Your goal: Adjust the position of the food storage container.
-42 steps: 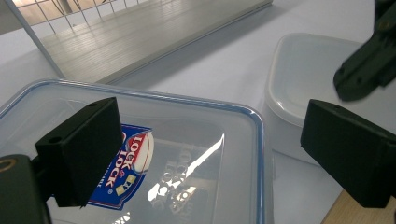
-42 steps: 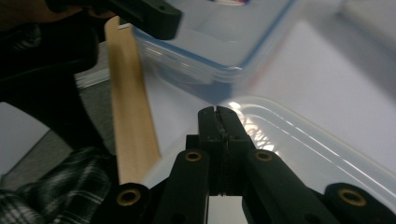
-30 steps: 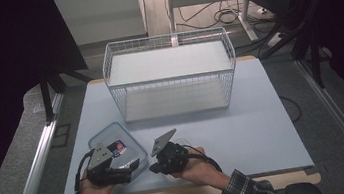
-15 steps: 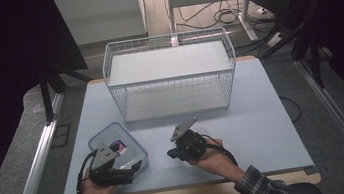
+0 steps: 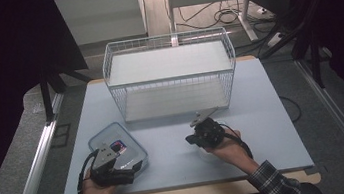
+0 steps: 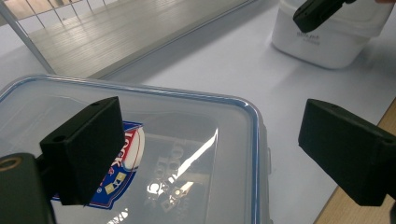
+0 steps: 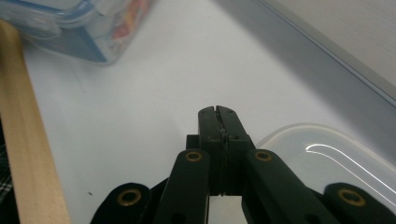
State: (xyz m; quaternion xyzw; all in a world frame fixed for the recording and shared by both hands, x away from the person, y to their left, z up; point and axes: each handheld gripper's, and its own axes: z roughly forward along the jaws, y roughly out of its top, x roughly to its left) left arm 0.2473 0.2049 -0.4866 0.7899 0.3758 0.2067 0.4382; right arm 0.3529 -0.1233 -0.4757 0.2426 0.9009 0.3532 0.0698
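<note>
Two containers sit before the wire basket [image 5: 169, 74]. My right gripper [image 5: 204, 132] has travelled from beside the blue-rimmed lidded box [image 5: 118, 149] to the white tub [image 6: 334, 35] — jaws pressed together, holding nothing. My left gripper [image 6: 205, 154] hangs wide open over the box's lid — probably an opening job.
</note>
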